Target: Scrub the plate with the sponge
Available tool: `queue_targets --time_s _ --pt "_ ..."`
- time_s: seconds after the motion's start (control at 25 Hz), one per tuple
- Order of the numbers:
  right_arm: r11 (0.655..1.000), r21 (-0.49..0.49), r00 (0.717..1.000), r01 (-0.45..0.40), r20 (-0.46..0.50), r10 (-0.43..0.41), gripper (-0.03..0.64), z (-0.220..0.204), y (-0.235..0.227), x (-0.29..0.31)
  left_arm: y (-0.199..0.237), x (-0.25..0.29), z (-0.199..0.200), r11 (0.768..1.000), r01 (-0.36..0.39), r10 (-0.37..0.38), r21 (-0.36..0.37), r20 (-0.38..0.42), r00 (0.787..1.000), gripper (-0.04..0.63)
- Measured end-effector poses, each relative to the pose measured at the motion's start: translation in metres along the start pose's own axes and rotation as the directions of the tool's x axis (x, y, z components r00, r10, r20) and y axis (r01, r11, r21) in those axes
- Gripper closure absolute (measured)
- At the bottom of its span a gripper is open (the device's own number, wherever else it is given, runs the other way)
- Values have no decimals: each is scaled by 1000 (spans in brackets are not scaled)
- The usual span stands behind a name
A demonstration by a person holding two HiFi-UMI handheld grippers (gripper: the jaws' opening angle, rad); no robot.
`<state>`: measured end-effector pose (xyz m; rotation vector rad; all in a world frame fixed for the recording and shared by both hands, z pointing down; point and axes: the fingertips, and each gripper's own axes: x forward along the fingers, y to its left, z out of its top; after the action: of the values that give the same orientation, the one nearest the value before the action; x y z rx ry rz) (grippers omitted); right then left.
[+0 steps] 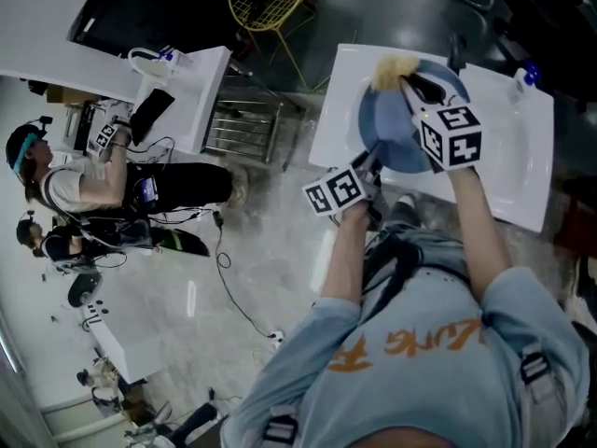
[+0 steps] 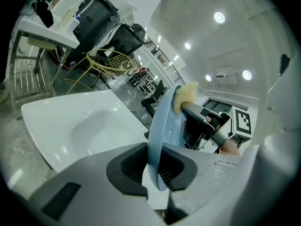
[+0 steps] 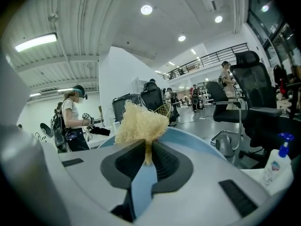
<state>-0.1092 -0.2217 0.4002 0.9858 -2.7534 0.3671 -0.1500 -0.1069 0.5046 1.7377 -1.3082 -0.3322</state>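
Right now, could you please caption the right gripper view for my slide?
Right gripper shut on a yellow fibrous sponge, held at the blue plate edge.

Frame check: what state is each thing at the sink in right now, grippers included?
plate: blue, held on edge over the sink.
sponge: yellow, pinched, touching the plate's far rim.
left gripper: shut on the plate's near rim.
right gripper: shut on the sponge.
sink: white, no water showing in the basin.
spray bottle: upright at the sink's corner.
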Motion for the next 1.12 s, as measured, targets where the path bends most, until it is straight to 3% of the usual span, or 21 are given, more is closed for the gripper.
queue_targets --time_s 0.44,0.76,0.96,1.12 --pt "972 83 976 219 -7 -219 571 -11 -66 -43 0 -5 0 997 43 -41 -63 30 999 563" --pt "946 109 952 304 -72 -297 571 -48 -98 -82 -5 6 -15 994 64 -61 -90 35 998 561" --pt "961 116 968 251 -16 -251 572 -30 -88 -91 -8 11 -28 988 76 -72 -135 39 997 565" --pt "994 49 995 96 29 -97 572 -10 -44 -76 -9 10 -33 991 62 -58 -115 40 998 565"
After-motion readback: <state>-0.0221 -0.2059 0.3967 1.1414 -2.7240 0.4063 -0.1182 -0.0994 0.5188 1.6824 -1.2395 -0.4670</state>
